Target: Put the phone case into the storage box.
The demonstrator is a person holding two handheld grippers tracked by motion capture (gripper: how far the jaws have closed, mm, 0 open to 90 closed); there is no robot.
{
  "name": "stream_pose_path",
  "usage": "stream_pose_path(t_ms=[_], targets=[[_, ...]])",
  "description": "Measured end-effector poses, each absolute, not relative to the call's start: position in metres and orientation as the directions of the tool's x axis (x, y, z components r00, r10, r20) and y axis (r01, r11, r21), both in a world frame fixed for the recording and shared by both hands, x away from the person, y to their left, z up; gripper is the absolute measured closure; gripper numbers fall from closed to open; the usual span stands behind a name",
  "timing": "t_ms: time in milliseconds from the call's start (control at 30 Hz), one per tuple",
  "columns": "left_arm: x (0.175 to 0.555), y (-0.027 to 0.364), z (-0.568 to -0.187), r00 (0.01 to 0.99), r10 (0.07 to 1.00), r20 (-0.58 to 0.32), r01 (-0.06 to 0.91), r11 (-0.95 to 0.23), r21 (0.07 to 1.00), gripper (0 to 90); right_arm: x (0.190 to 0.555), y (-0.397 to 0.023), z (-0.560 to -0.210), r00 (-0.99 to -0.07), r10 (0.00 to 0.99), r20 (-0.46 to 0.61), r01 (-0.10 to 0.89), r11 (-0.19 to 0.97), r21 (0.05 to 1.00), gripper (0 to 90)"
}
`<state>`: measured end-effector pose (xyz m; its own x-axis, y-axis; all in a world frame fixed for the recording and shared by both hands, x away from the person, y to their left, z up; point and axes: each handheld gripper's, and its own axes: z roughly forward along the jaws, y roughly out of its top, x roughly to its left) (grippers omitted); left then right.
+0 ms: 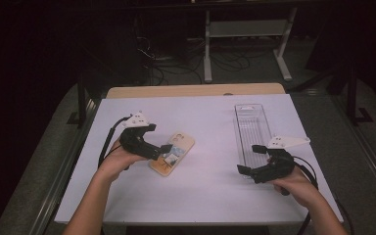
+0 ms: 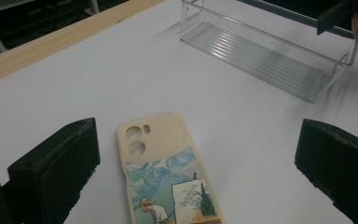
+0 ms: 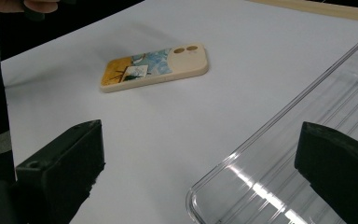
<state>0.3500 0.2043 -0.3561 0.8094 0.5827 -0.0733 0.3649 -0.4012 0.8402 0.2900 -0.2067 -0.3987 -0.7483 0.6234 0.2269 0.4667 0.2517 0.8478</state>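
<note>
I hold my left gripper spread wide over the phone case; my right gripper, at its three o'clock, gapes over the clear tray.

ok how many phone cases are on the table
1. The phone case lies flat left of centre, just ahead of the open left gripper. The clear tray on the right looks empty, so nothing seems hidden.

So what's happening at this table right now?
A person holds a hand-held gripper in each hand. The left hand-held gripper hangs open over a phone case lying flat on the white table. The right hand-held gripper is open at the near end of an empty clear tray. Nothing is gripped yet.
</note>
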Motion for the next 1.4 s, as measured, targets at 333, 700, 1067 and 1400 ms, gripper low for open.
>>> stream_pose_path(t_ms=[333, 700, 1067, 1400], targets=[[0.355, 0.206, -0.357, 0.739, 0.672, -0.057, 0.405, -0.374, 0.835, 0.0, 0.290, -0.206, -0.399, -0.746, 0.626, 0.226, 0.468, 0.253, 0.846, 0.9], [0.360, 0.199, -0.361, 0.714, 0.699, -0.035, 0.420, -0.388, 0.821, 0.0, 0.290, -0.207, -0.399, -0.748, 0.624, 0.226, 0.467, 0.252, 0.848, 1.0], [0.361, 0.196, -0.362, 0.693, 0.720, -0.037, 0.435, -0.376, 0.818, 0.0, 0.290, -0.207, -0.399, -0.747, 0.625, 0.227, 0.468, 0.252, 0.847, 1.0], [0.361, 0.192, -0.366, 0.685, 0.727, -0.048, 0.449, -0.370, 0.813, 0.0, 0.291, -0.207, -0.399, -0.747, 0.625, 0.227, 0.468, 0.251, 0.847, 1.0]])
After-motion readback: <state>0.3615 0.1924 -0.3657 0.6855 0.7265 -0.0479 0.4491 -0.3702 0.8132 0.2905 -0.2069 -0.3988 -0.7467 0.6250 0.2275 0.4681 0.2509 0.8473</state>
